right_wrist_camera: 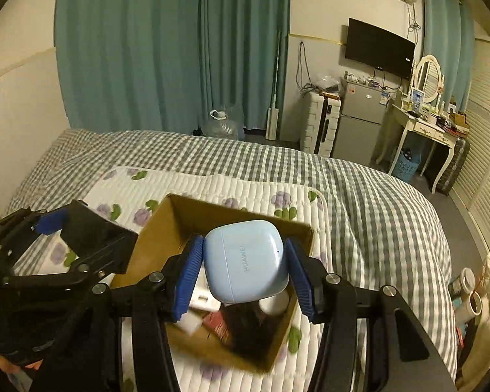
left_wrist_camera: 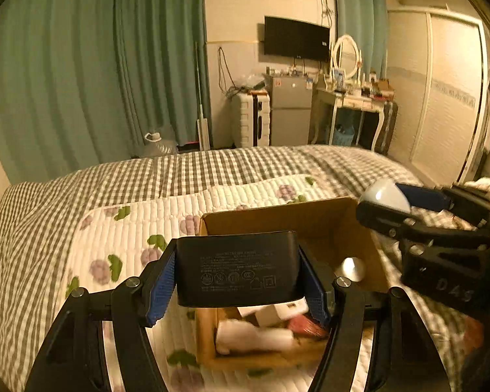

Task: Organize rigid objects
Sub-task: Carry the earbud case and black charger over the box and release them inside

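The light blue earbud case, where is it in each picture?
Left wrist view: the light blue earbud case is at the right edge, pinched in the right hand-held gripper, above the cardboard box.
Right wrist view: it sits at centre, between the blue pads, over the box.
Shared landmark: the wall TV.

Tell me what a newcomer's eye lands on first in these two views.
The left gripper is shut on a black power adapter, held above an open cardboard box on the flowered quilt. The right gripper is shut on a pale blue Huawei earbuds case over the same box, which already holds white and reddish items. Behind the bed hang green curtains.
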Action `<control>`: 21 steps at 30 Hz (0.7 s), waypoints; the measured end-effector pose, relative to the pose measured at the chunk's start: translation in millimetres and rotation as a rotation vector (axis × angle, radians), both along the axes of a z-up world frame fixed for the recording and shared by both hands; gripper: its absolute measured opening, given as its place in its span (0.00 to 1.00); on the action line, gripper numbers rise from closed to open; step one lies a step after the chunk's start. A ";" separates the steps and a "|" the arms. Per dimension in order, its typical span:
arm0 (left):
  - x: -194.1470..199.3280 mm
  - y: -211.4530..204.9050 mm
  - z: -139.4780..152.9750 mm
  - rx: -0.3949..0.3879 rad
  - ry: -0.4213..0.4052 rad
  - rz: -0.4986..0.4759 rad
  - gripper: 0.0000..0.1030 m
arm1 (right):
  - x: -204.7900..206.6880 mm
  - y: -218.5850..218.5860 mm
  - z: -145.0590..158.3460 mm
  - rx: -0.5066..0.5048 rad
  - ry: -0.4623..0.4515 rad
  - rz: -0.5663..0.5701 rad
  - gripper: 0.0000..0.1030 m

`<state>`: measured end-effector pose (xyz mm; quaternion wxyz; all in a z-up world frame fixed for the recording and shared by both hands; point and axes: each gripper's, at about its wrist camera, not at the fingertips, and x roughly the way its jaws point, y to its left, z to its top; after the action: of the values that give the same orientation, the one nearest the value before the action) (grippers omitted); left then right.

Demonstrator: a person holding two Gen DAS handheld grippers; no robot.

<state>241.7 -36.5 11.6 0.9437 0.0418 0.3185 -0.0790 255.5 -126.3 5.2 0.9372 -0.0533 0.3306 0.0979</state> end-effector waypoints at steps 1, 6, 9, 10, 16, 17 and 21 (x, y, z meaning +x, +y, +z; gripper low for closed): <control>9.4 -1.5 -7.4 0.003 0.006 -0.013 0.67 | 11.8 -0.9 -4.8 0.003 0.008 0.000 0.50; 43.3 -13.2 -45.3 0.052 0.056 -0.042 0.67 | 47.0 -9.1 -32.3 0.009 0.040 0.002 0.50; 54.6 -20.8 -63.1 0.060 0.082 -0.068 0.67 | 57.1 -16.3 -47.0 0.028 0.054 0.003 0.50; 56.3 -22.9 -65.9 0.063 0.086 -0.072 0.67 | 59.6 -17.4 -50.5 0.032 0.058 0.007 0.50; 69.8 -27.6 -83.1 0.053 0.157 -0.064 0.67 | 70.9 -22.0 -66.0 0.026 0.067 0.006 0.50; 69.0 -27.2 -82.7 0.052 0.154 -0.059 0.68 | 71.2 -22.7 -67.3 0.028 0.069 0.005 0.50; 59.0 -22.2 -66.3 0.046 0.094 -0.049 0.73 | 71.2 -25.7 -68.3 0.028 0.079 0.002 0.50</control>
<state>300.7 -58.7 -54.7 0.9242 0.0675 0.3632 -0.0966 326.7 -152.0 -63.0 0.9239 -0.0369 0.3660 0.1056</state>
